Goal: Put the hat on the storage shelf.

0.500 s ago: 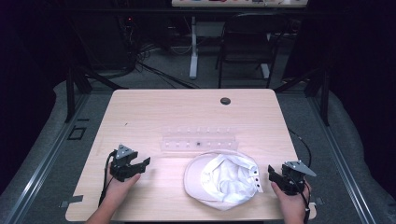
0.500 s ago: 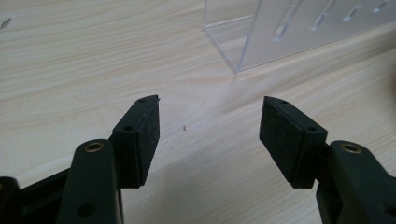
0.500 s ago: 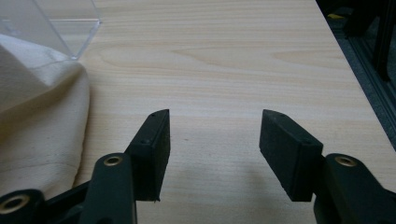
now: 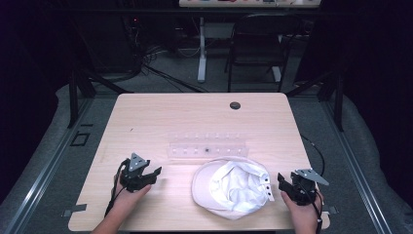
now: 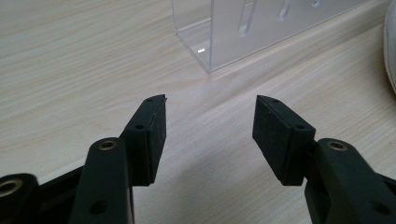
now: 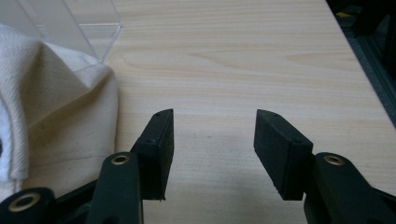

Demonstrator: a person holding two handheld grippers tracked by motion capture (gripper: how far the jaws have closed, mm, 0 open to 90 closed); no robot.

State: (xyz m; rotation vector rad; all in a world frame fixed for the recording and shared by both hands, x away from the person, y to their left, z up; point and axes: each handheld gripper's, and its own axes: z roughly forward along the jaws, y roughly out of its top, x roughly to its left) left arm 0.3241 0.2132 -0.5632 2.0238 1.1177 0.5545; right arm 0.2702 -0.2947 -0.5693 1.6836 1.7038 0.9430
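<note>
A white cap (image 4: pixel 233 187) lies upside down near the table's front edge, its brim toward the left. Behind it stands a clear plastic rack (image 4: pixel 207 145) with a row of slots. My left gripper (image 4: pixel 155 173) rests on the table to the left of the cap, open, nothing between its jaws. In the left gripper view the rack's corner (image 5: pixel 219 42) is just ahead. My right gripper (image 4: pixel 281 181) sits to the right of the cap, open and empty. The cap's fabric (image 6: pixel 56 116) lies just left of its jaws in the right gripper view.
The wooden table (image 4: pixel 146 122) has a round cable hole (image 4: pixel 235 105) at the back. A dark chair (image 4: pixel 253 44) and a white desk leg (image 4: pixel 201 48) stand beyond the table. A cable (image 4: pixel 314 148) hangs off the right edge.
</note>
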